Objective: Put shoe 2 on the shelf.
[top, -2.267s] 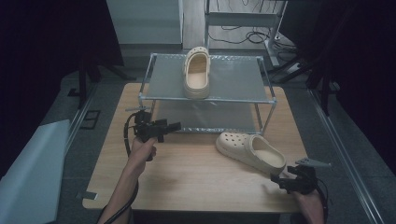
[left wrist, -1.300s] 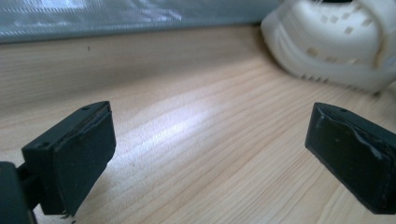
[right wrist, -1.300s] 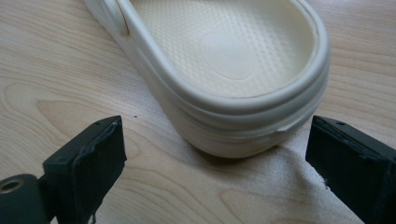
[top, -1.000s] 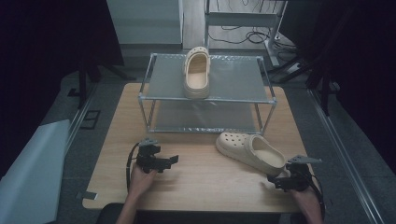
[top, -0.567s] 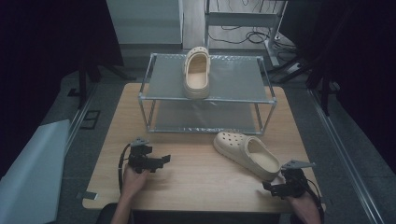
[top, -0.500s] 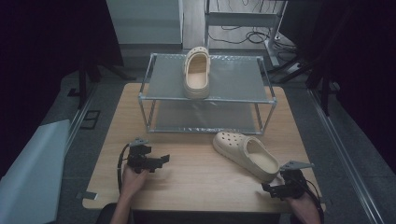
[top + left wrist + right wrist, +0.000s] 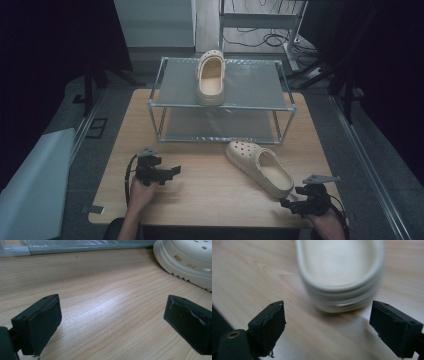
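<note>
Both hands had pulled back toward the near edge of the table [image 7: 210,200], the left gripper [image 7: 170,172] leaving the rack's side and the right gripper [image 7: 289,204] sliding nearer along the edge, while the loose clog had been nudged slightly. That cream clog [image 7: 259,167] lay on the wood in front of the metal rack [image 7: 220,102], heel toward the right gripper, just beyond its tips. Its jaws had just been closing a little yet stood wide, nothing between them. The left gripper's jaws gaped wide over bare wood, holding nothing. A second clog [image 7: 211,79] sat on the rack's top shelf.
</note>
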`<state>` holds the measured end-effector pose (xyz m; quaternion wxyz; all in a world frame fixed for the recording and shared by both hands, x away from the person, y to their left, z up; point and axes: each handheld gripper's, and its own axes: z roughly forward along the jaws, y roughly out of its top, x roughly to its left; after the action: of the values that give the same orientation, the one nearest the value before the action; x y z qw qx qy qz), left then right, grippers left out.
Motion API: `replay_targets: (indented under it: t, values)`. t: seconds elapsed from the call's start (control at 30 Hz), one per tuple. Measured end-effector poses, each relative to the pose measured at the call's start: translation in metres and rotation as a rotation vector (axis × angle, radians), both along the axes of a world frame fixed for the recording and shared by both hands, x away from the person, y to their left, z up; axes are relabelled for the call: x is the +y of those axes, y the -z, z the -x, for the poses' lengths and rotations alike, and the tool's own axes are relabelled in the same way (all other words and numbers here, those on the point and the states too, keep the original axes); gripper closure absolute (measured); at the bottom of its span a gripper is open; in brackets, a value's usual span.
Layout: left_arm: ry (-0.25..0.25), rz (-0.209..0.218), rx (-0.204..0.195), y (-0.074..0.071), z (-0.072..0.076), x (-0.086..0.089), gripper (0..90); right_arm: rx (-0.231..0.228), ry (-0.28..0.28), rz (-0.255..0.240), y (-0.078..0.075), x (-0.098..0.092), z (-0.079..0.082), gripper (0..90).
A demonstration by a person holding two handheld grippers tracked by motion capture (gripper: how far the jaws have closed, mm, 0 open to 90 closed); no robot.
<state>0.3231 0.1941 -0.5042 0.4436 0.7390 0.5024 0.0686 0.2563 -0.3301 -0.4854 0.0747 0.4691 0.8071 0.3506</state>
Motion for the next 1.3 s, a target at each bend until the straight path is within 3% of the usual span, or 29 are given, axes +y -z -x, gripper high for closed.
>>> replay_targets:
  t: [0.2,0.43,0.57,0.73,0.9,1.17,1.3]
  values:
    - [0.002,-0.003,0.001,0.001,-0.001,-0.001,1.6,-0.047,0.027,0.008,-0.006,-0.005,-0.010,14.0]
    - [0.012,-0.028,0.011,0.002,-0.002,-0.004,1.7,-0.077,0.005,-0.004,-0.012,0.003,-0.026,14.3]
    - [0.017,-0.072,0.021,0.005,-0.002,-0.008,1.7,-0.083,0.014,-0.023,-0.016,0.004,-0.033,15.0]
    - [0.022,-0.100,0.026,0.007,-0.002,-0.013,1.7,-0.066,0.023,-0.012,-0.019,0.005,-0.047,15.2]
    - [0.029,-0.120,0.028,0.010,-0.002,-0.017,1.7,-0.054,0.033,-0.017,-0.023,0.014,-0.066,23.4]
    - [0.044,-0.106,0.030,0.011,-0.002,-0.019,1.7,-0.044,-0.014,0.082,-0.025,0.040,-0.098,43.1]
    - [0.049,-0.107,0.034,0.012,-0.002,-0.020,1.7,-0.053,-0.055,0.162,-0.026,0.056,-0.111,54.9]
